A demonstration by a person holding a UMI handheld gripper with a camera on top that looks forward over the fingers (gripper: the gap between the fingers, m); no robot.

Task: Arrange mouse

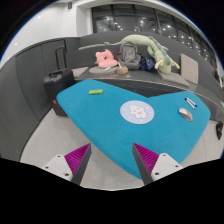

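Observation:
A small pale mouse (185,114) lies on a teal desk mat (110,112), near the mat's far right edge, well beyond my fingers and to their right. The mat has a white round print (138,111) in its middle. My gripper (112,152) is open and empty, its magenta pads (80,157) spread over the mat's near edge and the grey table (70,140). Nothing is between the fingers.
A small green item (96,91) lies on the mat's far left part, and a small white item (190,101) lies just beyond the mouse. Behind the table are a pink soft toy (105,59), a long pale soft toy (148,47) and a dark chair (55,88).

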